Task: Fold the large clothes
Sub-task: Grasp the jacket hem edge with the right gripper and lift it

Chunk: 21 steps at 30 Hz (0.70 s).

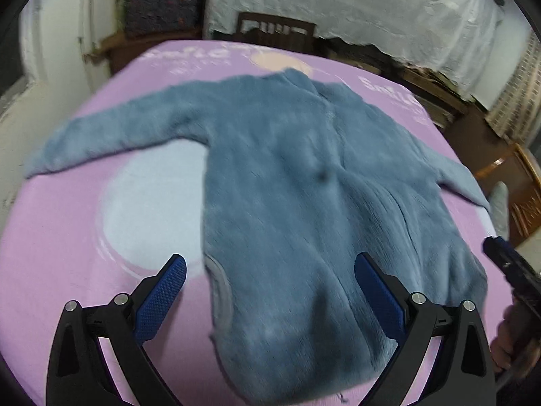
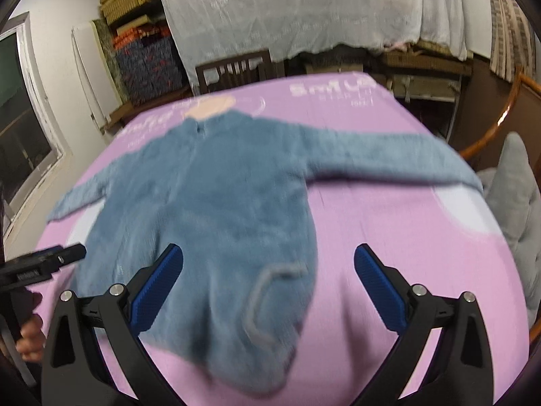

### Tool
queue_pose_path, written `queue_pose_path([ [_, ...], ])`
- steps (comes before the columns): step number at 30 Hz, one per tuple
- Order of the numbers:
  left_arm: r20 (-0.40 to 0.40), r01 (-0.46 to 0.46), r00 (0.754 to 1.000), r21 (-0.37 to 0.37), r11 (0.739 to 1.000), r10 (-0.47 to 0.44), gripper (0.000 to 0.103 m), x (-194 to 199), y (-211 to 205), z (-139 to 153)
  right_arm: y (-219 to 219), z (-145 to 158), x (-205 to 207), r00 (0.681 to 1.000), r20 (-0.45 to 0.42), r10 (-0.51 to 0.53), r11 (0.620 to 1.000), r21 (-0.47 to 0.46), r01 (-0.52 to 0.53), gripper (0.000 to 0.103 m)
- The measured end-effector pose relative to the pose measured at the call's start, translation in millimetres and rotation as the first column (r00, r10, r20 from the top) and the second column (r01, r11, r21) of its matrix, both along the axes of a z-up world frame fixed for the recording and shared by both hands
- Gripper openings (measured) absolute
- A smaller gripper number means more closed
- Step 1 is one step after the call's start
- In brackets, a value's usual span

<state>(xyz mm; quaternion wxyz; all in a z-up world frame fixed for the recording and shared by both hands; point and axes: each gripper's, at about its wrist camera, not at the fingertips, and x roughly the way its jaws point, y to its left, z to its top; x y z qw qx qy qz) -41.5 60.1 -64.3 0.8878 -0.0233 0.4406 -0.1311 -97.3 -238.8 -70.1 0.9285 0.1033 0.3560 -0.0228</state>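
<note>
You're holding both tools above the near edge of the table, and the fuzzy blue long-sleeved sweater [image 1: 287, 186] is lying flat right ahead of them on the pink printed table cover [image 1: 61, 237], both sleeves stretching out to the sides. Your left gripper [image 1: 270, 291] is hanging wide apart, gripping nothing; its right finger is floating over the sweater's hem, its left finger over bare pink cover just beside the garment's edge. Off to its right, the tip of the other tool is poking into view, with your hand wrapping its handle.

Your right gripper [image 2: 268, 286] is spread wide too, nothing between its blue ribbed pads [image 2: 157, 291]. The sweater's lower corner, with a pale grey loop of trim [image 2: 263, 301] showing, is sitting between and just ahead of its fingers. A dark wooden chair [image 2: 233, 67] is standing beyond the far edge of the table. Both views are blurring, so fine detail is getting lost.
</note>
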Motion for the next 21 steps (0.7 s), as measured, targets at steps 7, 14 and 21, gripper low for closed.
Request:
queue_pose_path([
  [7,-0.12,0.034,0.992,-0.061,0.998,-0.041,0.088,6.4,-4.2,-26.3,-2.5,-25.3,-10.6,0.995,-0.089,0.043,0.997,0.071,-0.036,0.082],
  [14,-0.094,0.035,0.995,-0.065,0.997,-0.041,0.074,-6.9,4.8,-24.2,6.2,-43.1,-6.3,0.978,-0.152,0.141,0.975,0.191,-0.111,0.017],
  [21,-0.106,0.038,0.993,-0.088,0.995,-0.047,0.029,-22.2,33.1,-24.9,-11.4,-31.2,-34.6,0.972,-0.174,0.155,0.968,0.222,-0.114,0.013],
])
